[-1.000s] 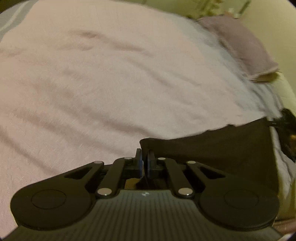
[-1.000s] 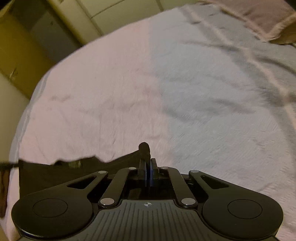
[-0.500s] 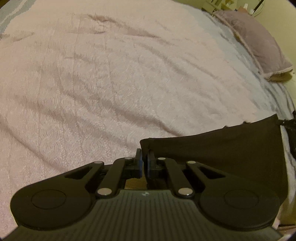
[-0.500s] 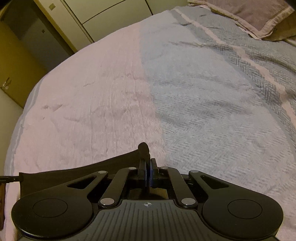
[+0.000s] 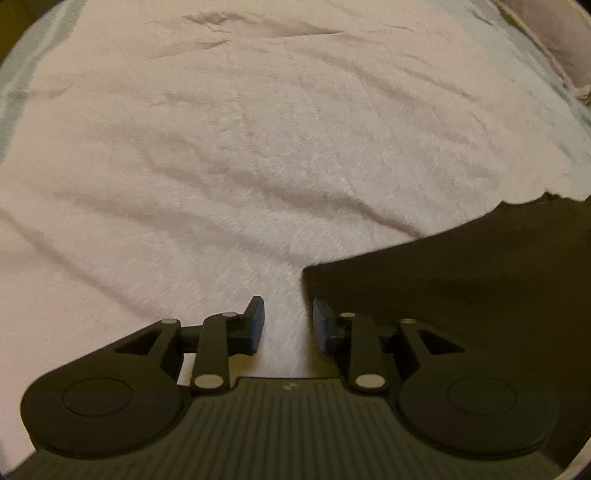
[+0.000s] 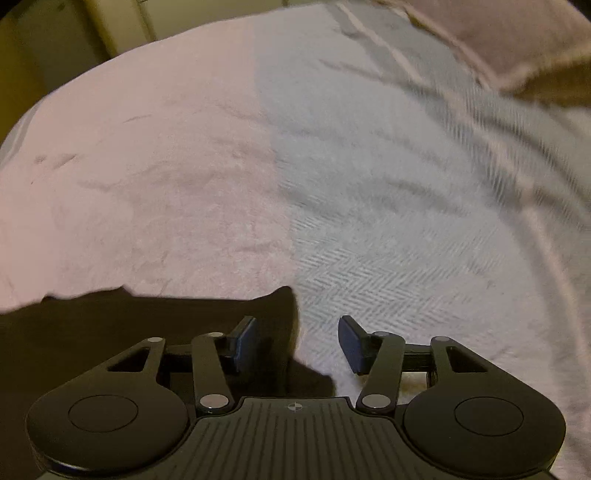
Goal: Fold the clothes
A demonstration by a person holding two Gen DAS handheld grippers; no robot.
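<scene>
A dark garment lies flat on the bed, at the lower right of the left wrist view and the lower left of the right wrist view. My left gripper is open and empty, its right finger just at the garment's left corner. My right gripper is open and empty, with the garment's right corner lying between and under its fingers.
The bed carries a pink blanket on the left and a grey herringbone cover on the right. A mauve pillow lies at the head, far right. Cupboard doors stand beyond the bed.
Both grippers were shut on the garment's corners and holding it up. Both have opened and let go, and the garment now lies on the bed.
</scene>
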